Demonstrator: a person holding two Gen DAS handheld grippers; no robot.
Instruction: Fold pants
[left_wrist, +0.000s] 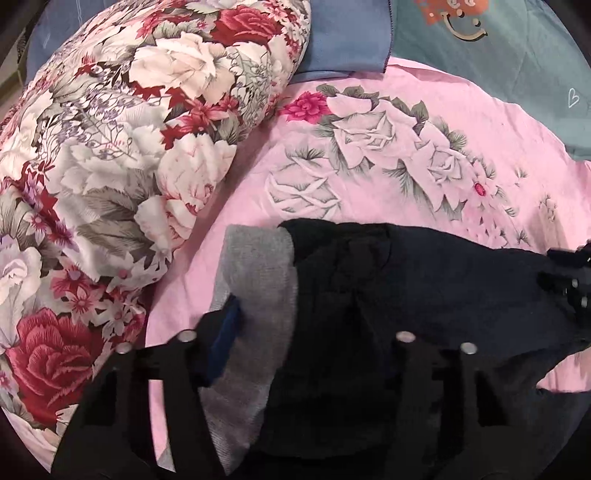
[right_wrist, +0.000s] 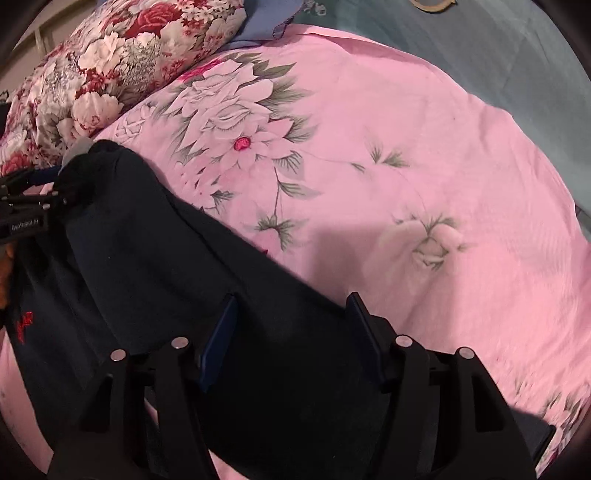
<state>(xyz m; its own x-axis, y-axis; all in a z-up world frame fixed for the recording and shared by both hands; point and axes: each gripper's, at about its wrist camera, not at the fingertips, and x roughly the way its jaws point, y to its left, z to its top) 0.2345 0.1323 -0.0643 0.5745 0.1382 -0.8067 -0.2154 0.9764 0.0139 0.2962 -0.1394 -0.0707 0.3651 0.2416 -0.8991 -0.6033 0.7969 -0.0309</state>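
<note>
Dark navy pants (left_wrist: 424, 280) with a grey waistband lining (left_wrist: 255, 269) lie on a pink floral bedsheet (left_wrist: 406, 155). My left gripper (left_wrist: 295, 328) is open over the waist end; its left blue pad (left_wrist: 225, 336) rests on the grey lining, the right finger is hidden against the dark cloth. In the right wrist view the pants (right_wrist: 155, 258) run diagonally, with a small red embroidery (right_wrist: 24, 325) near the left. My right gripper (right_wrist: 291, 332) is open, its blue pads (right_wrist: 221, 332) straddling the pants' edge. The left gripper (right_wrist: 33, 199) shows at the far left, at the waist.
A large red-and-white floral pillow (left_wrist: 110, 166) lies to the left, close to the waistband. A blue cloth (left_wrist: 347, 37) and a teal blanket (left_wrist: 517, 55) lie at the far side of the bed. The pink sheet (right_wrist: 406, 166) spreads to the right.
</note>
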